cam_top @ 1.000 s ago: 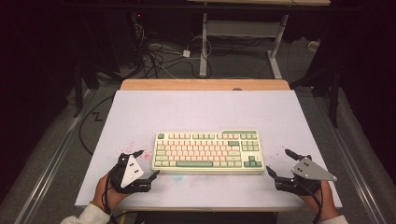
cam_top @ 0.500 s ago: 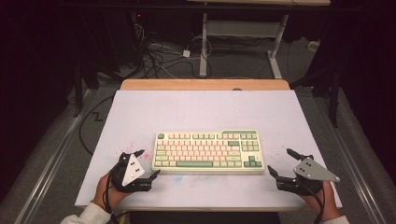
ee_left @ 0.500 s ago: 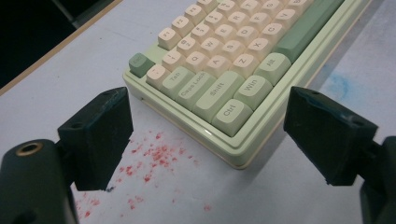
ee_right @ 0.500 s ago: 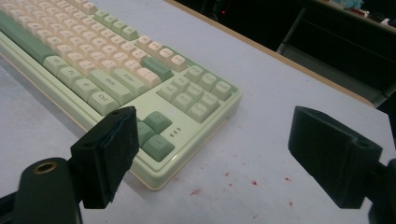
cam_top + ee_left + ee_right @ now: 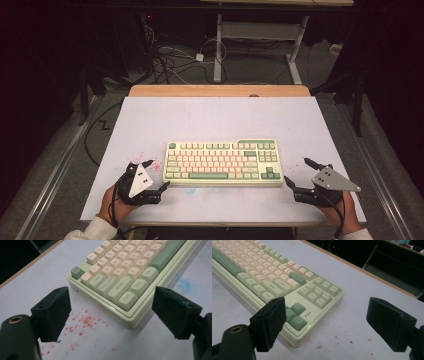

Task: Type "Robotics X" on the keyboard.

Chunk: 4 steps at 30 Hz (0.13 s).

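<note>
Green and cream keycaps are covering the keyboard (image 5: 223,162), which is lying flat near the middle of the table (image 5: 220,115), its long side running across my view and its front edge facing the person. I am watching both hands come in from the near edge, one at each end of the keyboard.

I am seeing the left gripper (image 5: 156,175) just beside the keyboard's front left corner, apart from it. Its jaws are standing wide apart and grasping nothing. In the left gripper view that corner (image 5: 130,322), with the Ctrl key, is lying between the two jaws and a little beyond them, not touching either. Red specks (image 5: 83,322) are dotting the table surface beside that corner, and a faint blue smear (image 5: 185,285) is showing at the keyboard's front edge.

I am seeing the right gripper (image 5: 298,172) just off the front right corner, also clear of the keyboard. Its jaws are likewise spread, released, with nothing between the pads. In the right gripper view the left jaw is overlapping the corner near the arrow keys (image 5: 295,315); I cannot tell whether it is touching. A few red specks (image 5: 350,341) are lying on the table there as well.
</note>
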Tool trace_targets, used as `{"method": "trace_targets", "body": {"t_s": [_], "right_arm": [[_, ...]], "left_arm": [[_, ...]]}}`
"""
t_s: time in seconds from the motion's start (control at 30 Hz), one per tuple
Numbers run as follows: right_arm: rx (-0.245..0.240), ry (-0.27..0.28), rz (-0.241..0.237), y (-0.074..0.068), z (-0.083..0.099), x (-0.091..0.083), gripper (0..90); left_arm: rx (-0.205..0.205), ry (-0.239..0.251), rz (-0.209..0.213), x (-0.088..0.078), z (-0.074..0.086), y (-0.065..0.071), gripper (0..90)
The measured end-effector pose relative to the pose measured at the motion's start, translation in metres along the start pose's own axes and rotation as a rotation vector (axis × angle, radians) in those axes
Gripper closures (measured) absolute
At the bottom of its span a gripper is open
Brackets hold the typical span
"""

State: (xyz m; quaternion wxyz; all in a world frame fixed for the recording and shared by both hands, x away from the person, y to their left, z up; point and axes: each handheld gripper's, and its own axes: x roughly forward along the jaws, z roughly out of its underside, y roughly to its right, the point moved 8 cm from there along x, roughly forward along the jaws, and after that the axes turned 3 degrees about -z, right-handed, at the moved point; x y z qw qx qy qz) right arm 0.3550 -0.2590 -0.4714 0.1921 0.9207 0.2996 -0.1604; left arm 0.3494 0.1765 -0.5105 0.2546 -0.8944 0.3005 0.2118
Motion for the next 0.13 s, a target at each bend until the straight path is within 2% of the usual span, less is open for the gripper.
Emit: {"method": "trace_targets", "body": {"t_s": [0.13], "right_arm": [[-0.008,-0.009,-0.008,-0.0008,0.0035,-0.0003,17.5]], "left_arm": [[0.002,0.005,0.001,0.0036,-0.0039,-0.0006,14.8]]}}
